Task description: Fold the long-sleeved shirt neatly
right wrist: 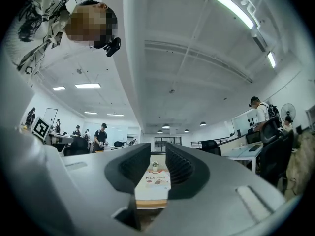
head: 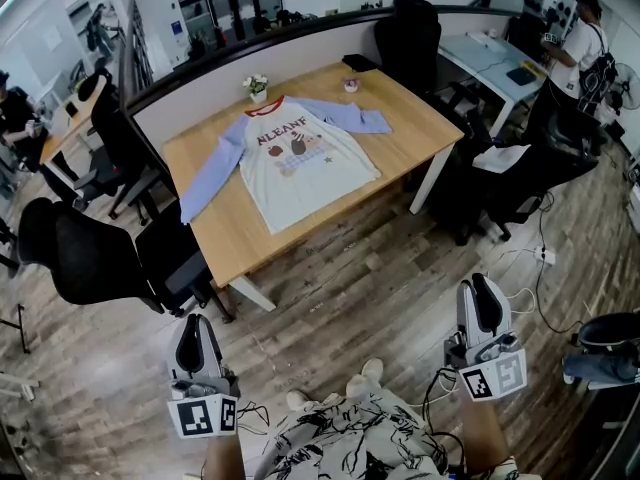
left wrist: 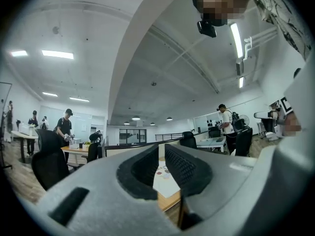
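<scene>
The long-sleeved shirt (head: 300, 163) lies spread print-up on the wooden counter (head: 420, 118), upper centre of the head view. One sleeve seemingly trails over the left edge. The left gripper (head: 198, 326), at the bottom of the frame, has its fingers clenched on nothing. The right gripper (head: 484, 288) beside it is released and empty. Both are well apart from the shirt, so step close first, then pinch a cuff squarely.

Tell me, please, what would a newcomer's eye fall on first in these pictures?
First, the shirt, spread flat, print up, on the wooden table in mid-office, both sleeves stretched out. Next, the left gripper and right gripper at the bottom of the head view, over the floor, well short of the table, holding nothing. A small flower pot stands just beyond the collar.
</scene>
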Demonstrator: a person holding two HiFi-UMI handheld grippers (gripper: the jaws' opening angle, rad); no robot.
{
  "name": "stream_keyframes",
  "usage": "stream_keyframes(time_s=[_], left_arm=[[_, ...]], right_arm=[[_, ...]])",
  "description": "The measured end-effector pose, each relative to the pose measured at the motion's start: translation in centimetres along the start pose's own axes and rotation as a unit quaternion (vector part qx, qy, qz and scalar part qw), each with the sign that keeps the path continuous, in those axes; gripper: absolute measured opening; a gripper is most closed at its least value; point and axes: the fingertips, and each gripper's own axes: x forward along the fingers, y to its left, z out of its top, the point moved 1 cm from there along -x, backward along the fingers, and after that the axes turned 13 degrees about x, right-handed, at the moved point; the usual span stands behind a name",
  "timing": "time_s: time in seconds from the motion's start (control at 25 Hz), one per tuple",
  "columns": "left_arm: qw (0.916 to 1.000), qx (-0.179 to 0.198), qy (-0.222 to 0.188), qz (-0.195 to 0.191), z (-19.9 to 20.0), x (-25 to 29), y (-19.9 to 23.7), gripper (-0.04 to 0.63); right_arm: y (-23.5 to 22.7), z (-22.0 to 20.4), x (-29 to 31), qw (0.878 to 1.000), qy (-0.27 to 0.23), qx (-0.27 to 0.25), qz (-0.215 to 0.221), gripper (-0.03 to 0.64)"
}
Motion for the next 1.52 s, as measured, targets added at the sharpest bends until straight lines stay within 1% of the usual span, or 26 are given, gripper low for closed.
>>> stream_keyframes(time_s=[0.04, 0.12, 0.16, 0.28, 0.32, 0.4, 0.48, 0.56, 0.64, 0.88, 1.12, 1.24, 1.32, 1.52], left_arm=[[1.0000, 0.000, 0.000, -0.001, -0.1, 0.0, -0.1, 0.049], [1.0000, -0.005, 0.001, 0.002, -0.2, 0.1, 0.0, 0.096], [0.9999, -0.009, 0.001, 0.007, -0.3, 0.1, 0.3, 0.125], [0.9996, -0.016, 0.005, 0.023, -0.6, 0.0, 1.1, 0.245], [0.9995, -0.015, 0.007, 0.025, -0.6, 0.0, 1.2, 0.270], [0.9996, -0.013, 0.009, 0.024, -0.7, -0.1, 1.3, 0.284], [0.9997, -0.009, 0.011, 0.022, -0.8, 0.0, 1.2, 0.317], [0.9996, -0.005, 0.014, 0.022, -1.0, 0.2, 0.9, 0.386], [0.9996, -0.002, 0.017, 0.022, -1.0, 0.6, 0.4, 0.426], [0.9994, 0.002, 0.020, 0.028, -0.4, 1.9, -1.8, 0.436], [0.9979, 0.000, 0.028, 0.059, 0.3, 3.3, -4.9, 0.441], [0.9968, 0.006, 0.031, 0.073, 0.8, 3.8, -6.4, 0.443], [0.9962, 0.009, 0.036, 0.079, 0.7, 4.0, -7.3, 0.443], [0.9952, 0.005, 0.054, 0.081, -0.2, 5.2, -8.8, 0.445]], right_arm=[[0.0, -0.1, 0.1, 1.000, 0.003, 0.000, 0.001, 0.103], [0.0, -0.3, 0.3, 1.000, 0.007, -0.001, 0.004, 0.126], [0.0, -0.4, 0.4, 1.000, 0.009, -0.001, 0.005, 0.149], [0.2, -0.6, 0.7, 1.000, 0.014, 0.001, 0.008, 0.222], [0.2, -0.6, 0.8, 1.000, 0.015, 0.002, 0.009, 0.246], [0.4, -0.7, 0.9, 1.000, 0.017, 0.003, 0.012, 0.270], [0.5, -0.9, 0.9, 1.000, 0.020, 0.004, 0.016, 0.302], [0.3, -1.1, 1.0, 1.000, 0.025, 0.006, 0.019, 0.335], [-0.2, -1.3, 1.1, 0.999, 0.028, 0.009, 0.021, 0.341], [-3.1, -1.4, 1.9, 0.999, 0.033, 0.012, 0.029, 0.349], [-7.1, -0.8, 3.0, 0.997, 0.045, 0.016, 0.053, 0.350], [-8.9, -0.6, 3.7, 0.996, 0.049, 0.022, 0.066, 0.351], [-9.9, -0.6, 4.2, 0.996, 0.051, 0.023, 0.070, 0.351], [-12.1, -1.5, 5.3, 0.995, 0.061, 0.032, 0.070, 0.351]])
